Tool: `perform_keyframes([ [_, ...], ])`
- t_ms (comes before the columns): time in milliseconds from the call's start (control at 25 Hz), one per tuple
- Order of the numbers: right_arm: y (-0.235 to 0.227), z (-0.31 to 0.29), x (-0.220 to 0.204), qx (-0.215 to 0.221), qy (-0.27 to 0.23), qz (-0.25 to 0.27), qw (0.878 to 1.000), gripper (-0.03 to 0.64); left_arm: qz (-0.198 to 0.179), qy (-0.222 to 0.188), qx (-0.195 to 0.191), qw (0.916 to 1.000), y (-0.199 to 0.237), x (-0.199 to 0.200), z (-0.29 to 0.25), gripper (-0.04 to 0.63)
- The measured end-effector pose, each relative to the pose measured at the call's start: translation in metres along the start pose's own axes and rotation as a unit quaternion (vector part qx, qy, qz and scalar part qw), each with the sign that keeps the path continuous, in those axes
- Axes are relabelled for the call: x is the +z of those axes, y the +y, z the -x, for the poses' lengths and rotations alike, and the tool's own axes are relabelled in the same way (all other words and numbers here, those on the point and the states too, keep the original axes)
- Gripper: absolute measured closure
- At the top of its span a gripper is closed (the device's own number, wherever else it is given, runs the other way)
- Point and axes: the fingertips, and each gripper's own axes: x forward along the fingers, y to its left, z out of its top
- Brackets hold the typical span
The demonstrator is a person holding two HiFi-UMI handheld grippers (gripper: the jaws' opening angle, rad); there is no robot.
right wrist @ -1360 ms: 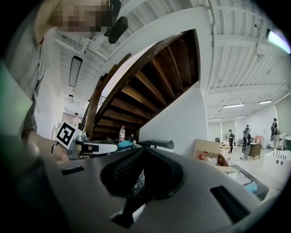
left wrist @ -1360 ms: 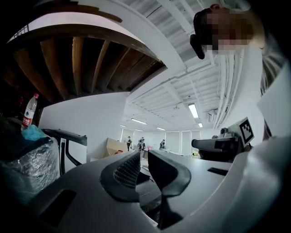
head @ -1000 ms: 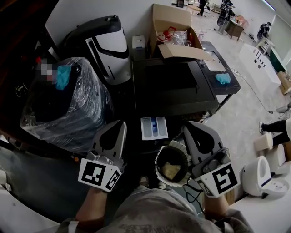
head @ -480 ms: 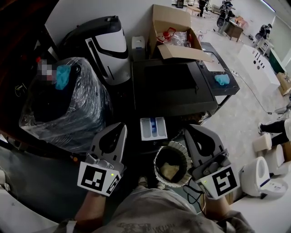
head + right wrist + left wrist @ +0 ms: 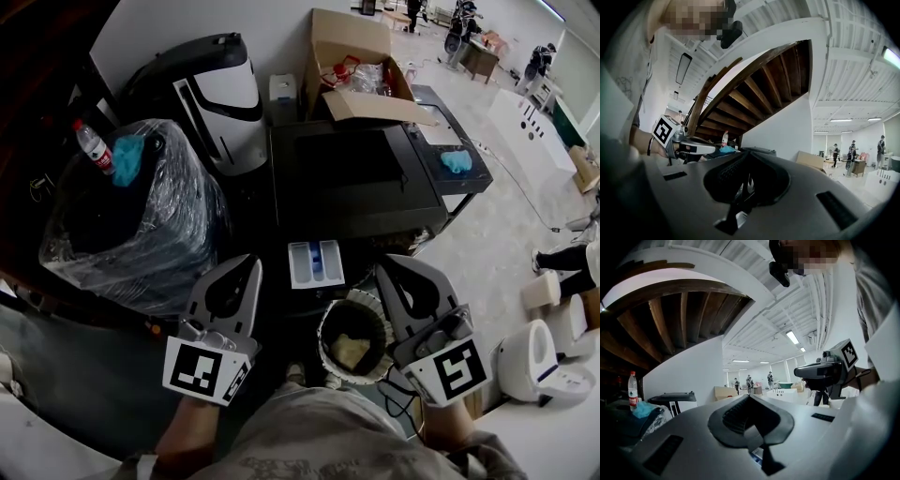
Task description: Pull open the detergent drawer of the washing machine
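White plastic with a blue insert marks the detergent drawer (image 5: pixel 316 264). It is seen at the centre of the head view, drawn out from the front of the dark washing machine (image 5: pixel 356 178) so that its compartments are exposed from above. From that position the pull is judged to be done, or nearly so; how much further the drawer can travel cannot be told.

The left hand-held gripper (image 5: pixel 249 265) is held at the lower left of the drawer and the right hand-held gripper (image 5: pixel 382 265) at its lower right. Each is near the drawer but apart from it, so the drawer lies between the two without being touched. Both are pointed level towards the machine. In the left gripper view the jaws are pressed together with nothing between them. The same is seen in the right gripper view: the pads meet and nothing is pinched. This posture is read as a rest position, held clear of the drawer so that it is not pushed back in.

A lined waste bin (image 5: pixel 354 342) stands directly below the drawer in the frame, just beside the right hand-held gripper. An open cardboard box (image 5: pixel 361 66) is set at the back of the machine's top, at the upper centre, out of the drawer's path. A film-wrapped bundle (image 5: pixel 141 225) fills the left of the frame, with a water bottle (image 5: pixel 94 147) and a teal cloth (image 5: pixel 127 157) laid on it.
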Motion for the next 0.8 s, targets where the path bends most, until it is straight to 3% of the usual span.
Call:
perform_keyframes([
  [480, -0.003, -0.001, -0.012, -0.010, 0.013, -0.010, 1.000, 0.584, -0.004, 0.005, -0.007, 1.0000, -0.004, -0.005, -0.004, 0.580],
  [800, -0.005, 0.001, -0.023, 0.005, 0.030, 0.017, 0.999, 0.584, -0.003, 0.011, -0.010, 0.9999, -0.006, -0.007, -0.007, 0.580],
])
